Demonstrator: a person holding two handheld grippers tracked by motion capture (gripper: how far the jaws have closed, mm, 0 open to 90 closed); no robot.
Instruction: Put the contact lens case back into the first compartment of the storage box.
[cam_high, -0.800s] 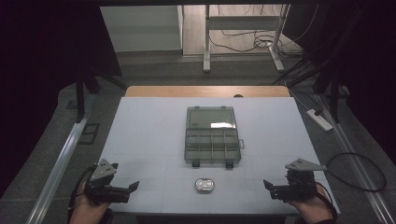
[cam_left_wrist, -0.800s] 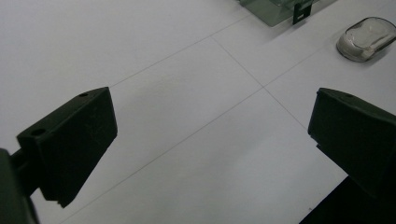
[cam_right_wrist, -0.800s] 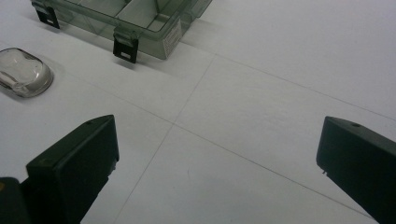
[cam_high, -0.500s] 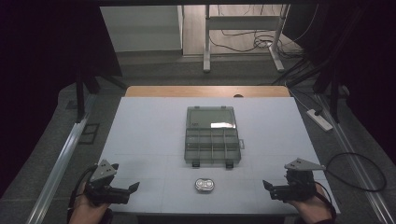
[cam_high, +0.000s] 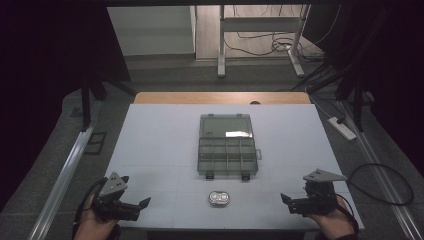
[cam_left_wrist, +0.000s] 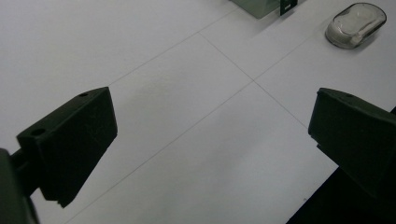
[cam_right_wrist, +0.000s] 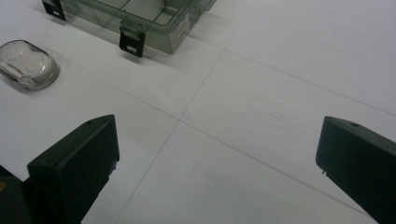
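1. The desk (cam_high: 165, 150) is the biggest thing before me: a pale, grid-lined top, with a wooden strip along its far edge at twelve o'clock.
2. The compartment box (cam_high: 227, 145) lies near the desk's centre, its clear lid folded back toward twelve o'clock and its divided tray toward me, two dark latches on the edge at six o'clock. In the right gripper view its corner (cam_right_wrist: 140, 18) sits at eleven o'clock.
3. My left gripper (cam_high: 144, 204) rests in my hand at the desk's seven o'clock corner. Its fingers (cam_left_wrist: 70, 140) are spread wide, with bare desk between them and nothing held.
4. My right gripper (cam_high: 285, 198) sits at the five o'clock corner, pointing inward toward the left one. Its fingers (cam_right_wrist: 77, 168) are likewise spread wide over bare desk, gripping nothing.
5. The small clear oval case (cam_high: 219, 198) lies flat just at six o'clock of the box, apart from it, between my two grippers and well clear of both. It appears at one o'clock in the left gripper view (cam_left_wrist: 356, 24) and at ten o'clock in the right gripper view (cam_right_wrist: 27, 63).
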